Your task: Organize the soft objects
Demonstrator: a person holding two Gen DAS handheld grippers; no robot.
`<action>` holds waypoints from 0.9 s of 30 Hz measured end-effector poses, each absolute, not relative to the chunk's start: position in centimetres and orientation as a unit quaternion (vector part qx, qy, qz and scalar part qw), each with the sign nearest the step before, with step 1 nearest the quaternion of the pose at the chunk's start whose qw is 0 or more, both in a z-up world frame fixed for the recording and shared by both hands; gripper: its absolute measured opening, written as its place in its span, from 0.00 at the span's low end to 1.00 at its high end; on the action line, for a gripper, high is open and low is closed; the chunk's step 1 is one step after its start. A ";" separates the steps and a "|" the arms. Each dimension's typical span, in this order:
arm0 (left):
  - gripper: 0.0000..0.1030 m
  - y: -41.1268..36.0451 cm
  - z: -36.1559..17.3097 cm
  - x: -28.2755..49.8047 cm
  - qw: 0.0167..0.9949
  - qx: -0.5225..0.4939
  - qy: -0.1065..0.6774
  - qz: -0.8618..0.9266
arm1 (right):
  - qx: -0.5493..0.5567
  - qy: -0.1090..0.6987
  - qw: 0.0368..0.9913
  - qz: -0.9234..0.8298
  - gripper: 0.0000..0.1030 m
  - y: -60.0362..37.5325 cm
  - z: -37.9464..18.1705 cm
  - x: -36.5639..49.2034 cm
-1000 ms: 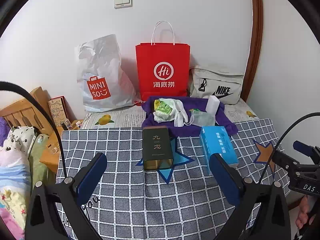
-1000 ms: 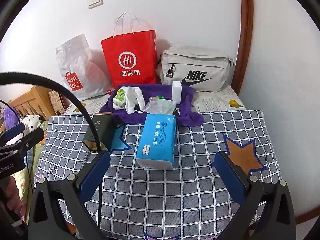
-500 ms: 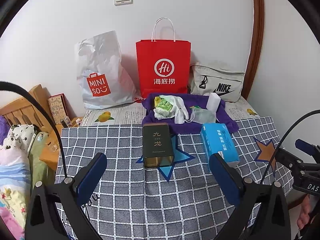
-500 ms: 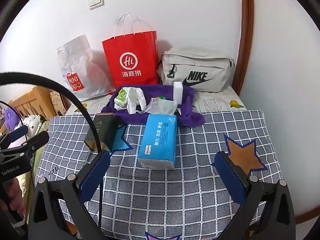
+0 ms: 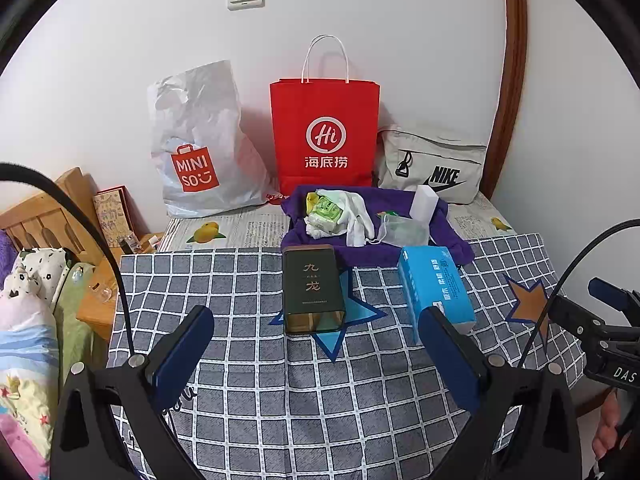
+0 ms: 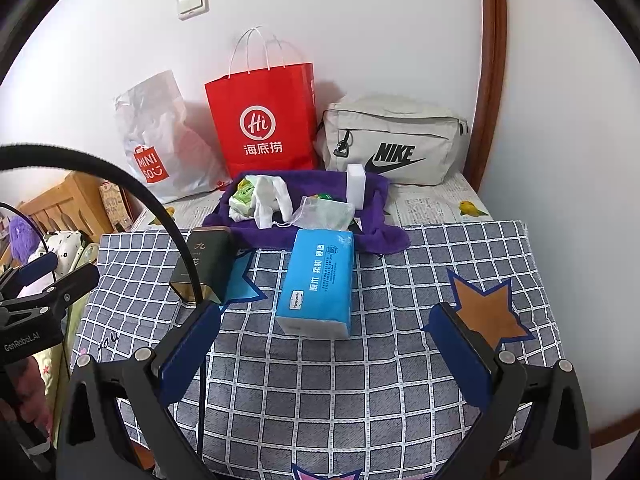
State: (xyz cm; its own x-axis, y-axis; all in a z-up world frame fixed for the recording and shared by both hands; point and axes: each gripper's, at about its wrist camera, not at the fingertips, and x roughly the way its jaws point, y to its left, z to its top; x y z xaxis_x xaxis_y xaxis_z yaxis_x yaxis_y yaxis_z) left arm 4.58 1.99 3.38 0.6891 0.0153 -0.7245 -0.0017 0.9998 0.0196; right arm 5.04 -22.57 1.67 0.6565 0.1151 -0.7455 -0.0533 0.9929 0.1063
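Above the checked cloth, both claws have edged slightly forward.

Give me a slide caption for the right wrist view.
Open right tool hovering over a checked tablecloth, facing a blue tissue pack and soft items on a purple towel.

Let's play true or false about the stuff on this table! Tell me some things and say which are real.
1. The blue tissue pack lies on the checked cloth. True.
2. The left gripper is squeezing the dark green tin. False: it is open and holds nothing.
3. The red paper bag stands between the Miniso bag and the Nike bag. True.
4. The white sponge block stands on the blue tissue pack. False: it stands on the purple towel.
5. The right gripper is open. True.
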 end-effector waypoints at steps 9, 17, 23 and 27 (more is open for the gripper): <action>1.00 1.9 3.4 4.5 0.919 0.008 0.395 0.005 | 0.039 0.410 0.910 0.047 0.99 -22.6 1.7 5.0; 1.00 1.9 3.4 4.5 0.919 0.007 0.394 0.005 | 0.039 0.410 0.910 0.045 0.99 -22.7 1.8 4.9; 1.00 1.9 3.4 4.5 0.919 0.007 0.395 0.005 | 0.042 0.408 0.911 0.046 0.99 -22.8 1.9 4.8; 1.00 1.9 3.4 4.5 0.918 0.007 0.395 0.006 | 0.043 0.408 0.911 0.045 0.99 -22.9 1.8 4.8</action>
